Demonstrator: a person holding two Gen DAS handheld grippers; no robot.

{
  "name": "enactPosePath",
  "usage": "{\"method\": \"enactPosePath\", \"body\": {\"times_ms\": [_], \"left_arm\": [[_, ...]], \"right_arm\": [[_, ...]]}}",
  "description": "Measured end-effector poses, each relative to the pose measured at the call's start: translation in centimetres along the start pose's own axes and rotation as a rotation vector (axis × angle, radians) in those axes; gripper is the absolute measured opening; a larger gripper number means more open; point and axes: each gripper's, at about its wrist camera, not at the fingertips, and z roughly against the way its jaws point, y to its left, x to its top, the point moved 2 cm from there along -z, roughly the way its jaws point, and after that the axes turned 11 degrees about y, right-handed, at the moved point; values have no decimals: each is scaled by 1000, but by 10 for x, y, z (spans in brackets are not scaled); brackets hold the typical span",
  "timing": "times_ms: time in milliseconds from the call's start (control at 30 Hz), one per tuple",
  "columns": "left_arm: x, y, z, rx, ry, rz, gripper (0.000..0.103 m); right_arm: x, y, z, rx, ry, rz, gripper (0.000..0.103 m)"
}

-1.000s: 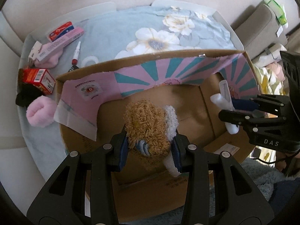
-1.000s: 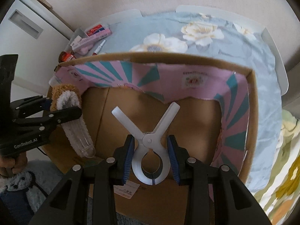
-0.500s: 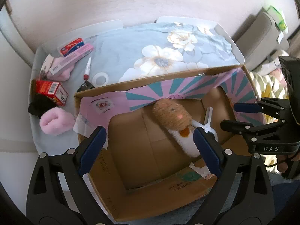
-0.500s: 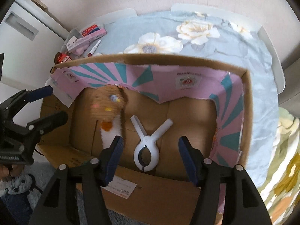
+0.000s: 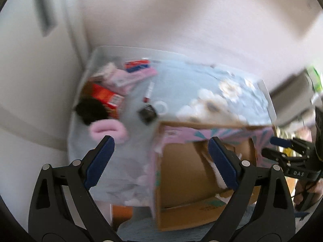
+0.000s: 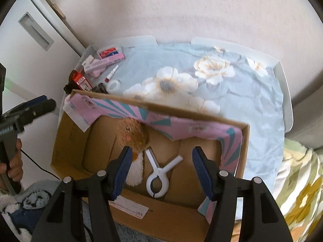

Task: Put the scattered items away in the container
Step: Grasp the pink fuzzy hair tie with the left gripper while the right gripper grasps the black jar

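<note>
Inside the cardboard box (image 6: 66,151) a brown plush toy (image 6: 133,135) and a white clip (image 6: 158,173) are seen side by side. The toy's lower end is partly covered by the right hand-held gripper (image 6: 161,169), whose jaws stand apart, empty. The left hand-held gripper (image 5: 161,161) is spread wide, empty. Left of the box, blurred small items (image 5: 107,96) lie on the floral cloth (image 6: 252,100).

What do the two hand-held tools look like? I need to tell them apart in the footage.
Both are black plastic with ribbed blue pads and silver screws. The left tool and the right tool share that build. White "DAS" lettering marks the right one's side; a thin black cable trails from the left one's handle.
</note>
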Motion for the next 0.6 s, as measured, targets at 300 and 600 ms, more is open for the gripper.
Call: {"method": "enactPosePath", "body": {"times_ms": [300,600], "left_arm": [[0,50,6,88,4,111,94],[4,66,-15,131,53,119,94]], "right_arm": [[31,21,22,18,-28,107,58],[97,68,40,71,-17,250,58]]}}
